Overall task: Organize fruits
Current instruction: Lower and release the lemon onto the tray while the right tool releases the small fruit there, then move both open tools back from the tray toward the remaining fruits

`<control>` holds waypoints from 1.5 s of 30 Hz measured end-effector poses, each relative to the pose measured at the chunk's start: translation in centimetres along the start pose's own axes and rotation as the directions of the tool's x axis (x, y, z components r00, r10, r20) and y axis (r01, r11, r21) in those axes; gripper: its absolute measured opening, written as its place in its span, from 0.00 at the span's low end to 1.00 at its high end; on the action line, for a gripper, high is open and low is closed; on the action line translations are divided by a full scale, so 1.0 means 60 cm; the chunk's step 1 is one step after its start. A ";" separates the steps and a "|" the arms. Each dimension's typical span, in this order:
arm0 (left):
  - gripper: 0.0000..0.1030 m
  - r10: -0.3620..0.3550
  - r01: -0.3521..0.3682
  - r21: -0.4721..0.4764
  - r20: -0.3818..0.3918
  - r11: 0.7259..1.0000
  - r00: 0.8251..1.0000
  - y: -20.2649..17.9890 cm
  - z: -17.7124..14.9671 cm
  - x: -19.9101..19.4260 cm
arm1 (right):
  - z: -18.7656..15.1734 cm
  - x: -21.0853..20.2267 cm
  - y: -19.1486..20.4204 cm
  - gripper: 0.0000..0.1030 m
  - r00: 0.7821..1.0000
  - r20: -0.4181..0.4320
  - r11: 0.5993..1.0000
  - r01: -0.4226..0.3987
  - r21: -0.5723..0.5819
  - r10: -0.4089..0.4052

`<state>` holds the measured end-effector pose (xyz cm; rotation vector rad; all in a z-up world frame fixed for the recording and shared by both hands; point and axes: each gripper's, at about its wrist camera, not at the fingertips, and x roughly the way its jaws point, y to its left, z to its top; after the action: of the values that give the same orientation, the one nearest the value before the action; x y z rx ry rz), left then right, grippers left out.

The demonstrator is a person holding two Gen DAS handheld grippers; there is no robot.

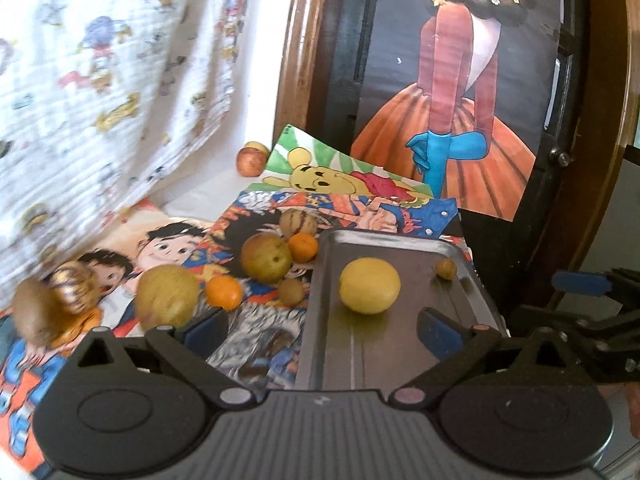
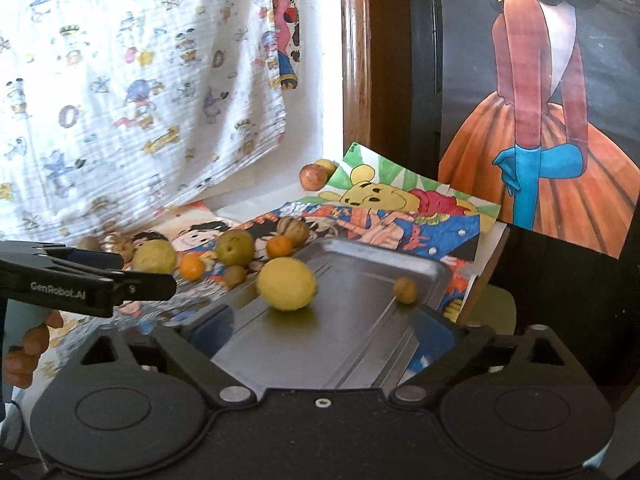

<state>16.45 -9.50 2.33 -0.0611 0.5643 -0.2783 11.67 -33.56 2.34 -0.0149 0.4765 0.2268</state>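
A grey metal tray (image 1: 404,248) (image 2: 360,252) lies on cartoon posters and holds a yellow lemon (image 1: 369,285) (image 2: 286,284) and a small brown nut (image 1: 445,269) (image 2: 405,290). Left of the tray lie loose fruits: a green apple (image 1: 266,258) (image 2: 235,247), two oranges (image 1: 224,292) (image 1: 303,247), a potato-like yellow fruit (image 1: 167,298) (image 2: 154,256), a kiwi (image 1: 291,291) (image 2: 234,275) and a walnut (image 1: 298,222) (image 2: 293,230). My left gripper (image 1: 320,330) is open and empty, just short of the lemon. My right gripper (image 2: 324,330) is open and empty over the tray's near end.
A red apple (image 1: 250,161) (image 2: 313,176) and a yellow fruit sit far back by the white wall. A patterned cloth (image 1: 100,80) hangs at left, blurred fruits (image 1: 52,304) lie far left, and a wooden frame with a poster (image 1: 452,120) stands behind. A hand (image 2: 28,344) holds the left gripper.
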 end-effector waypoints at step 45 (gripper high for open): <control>1.00 0.154 -0.165 -0.052 -0.174 0.985 0.973 0.172 -0.115 -0.125 | -0.047 -0.021 0.203 0.99 0.952 -0.257 0.985 -0.147 0.094 0.166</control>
<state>9.22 2.60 -0.96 -0.0561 0.7439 -0.1083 6.64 -22.16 0.88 0.0664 0.7537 0.3655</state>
